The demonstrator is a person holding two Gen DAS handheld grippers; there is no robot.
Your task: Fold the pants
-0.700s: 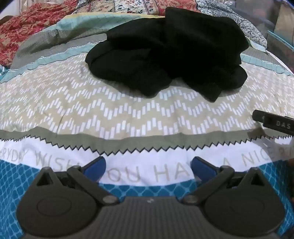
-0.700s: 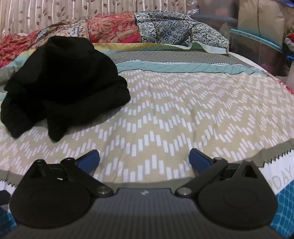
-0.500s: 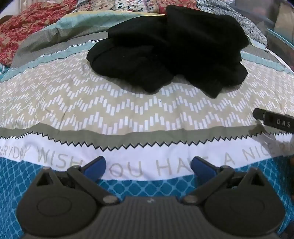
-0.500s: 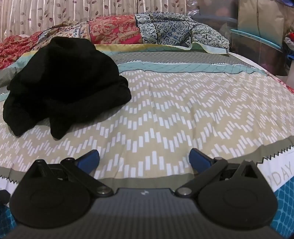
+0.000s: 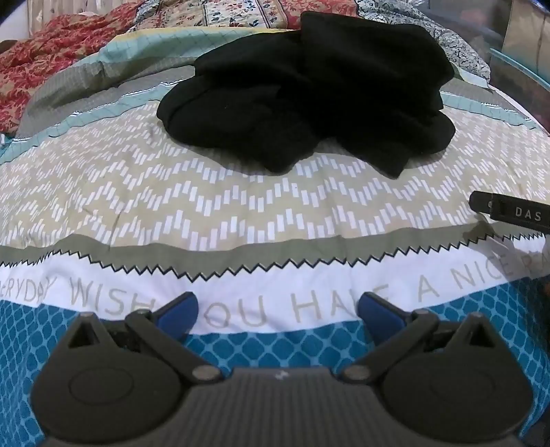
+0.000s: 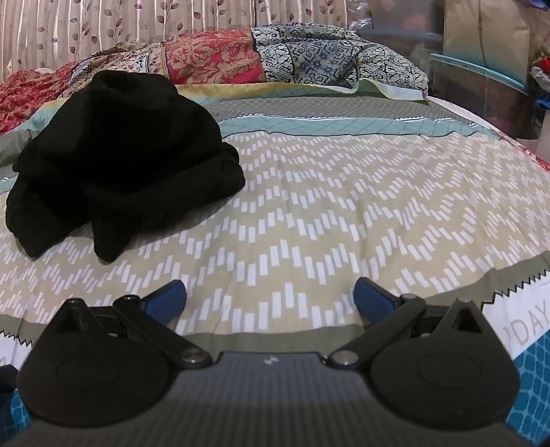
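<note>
Pants (image 5: 309, 93), black and crumpled into a heap, lie on the bed toward its far side, well apart from both tongs. Nearest in the left wrist view, the left tongs (image 5: 276, 309) are spread wide with nothing between the blue fingertips (image 5: 180, 307), poised over the blue lattice and white lettered bands of the bedspread (image 5: 240, 206). The right tongs (image 6: 270, 299) are likewise fully spread and empty, over the beige zigzag band. A dark bar marked "DAS" (image 5: 508, 211) juts in from the right edge of the left wrist view, just above the sawtooth seam.

Between the tongs and the heap the bedspread is flat and bare. To the right of the pants, in the right wrist view, a broad stretch of beige zigzag runs unobstructed to the bed's right edge. The heap's near edge ends in two hanging lobes; its far edge crosses the teal and grey bands.

Beyond lie patterned quilts (image 6: 240, 58) in red and blue-black, then a leaf-print curtain (image 6: 137, 24). Far right stands a glass-topped piece of furniture (image 6: 481, 79).
</note>
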